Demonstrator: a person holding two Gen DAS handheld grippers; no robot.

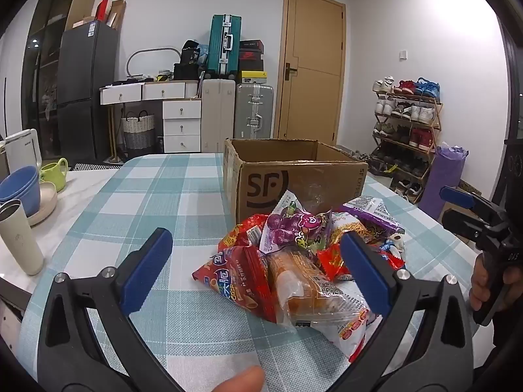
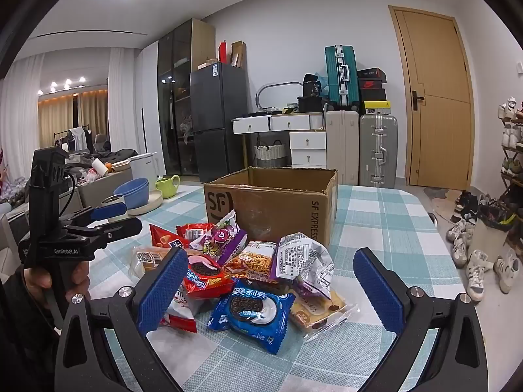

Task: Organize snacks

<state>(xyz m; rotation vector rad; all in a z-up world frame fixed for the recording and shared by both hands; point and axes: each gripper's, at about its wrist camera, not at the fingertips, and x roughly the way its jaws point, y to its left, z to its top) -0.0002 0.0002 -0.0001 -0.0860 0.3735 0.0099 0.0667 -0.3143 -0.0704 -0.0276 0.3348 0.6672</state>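
snack pile (image 2: 242, 274) lies just ahead of both wide-open grippers.

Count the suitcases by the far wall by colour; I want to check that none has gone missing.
Teal suitcase: 1
Beige suitcase: 1
Silver suitcase: 1
Total: 3

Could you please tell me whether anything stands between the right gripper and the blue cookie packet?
Nothing visible does: the open right gripper faces the blue cookie packet directly, at the near edge of the snack pile on the checked tablecloth.
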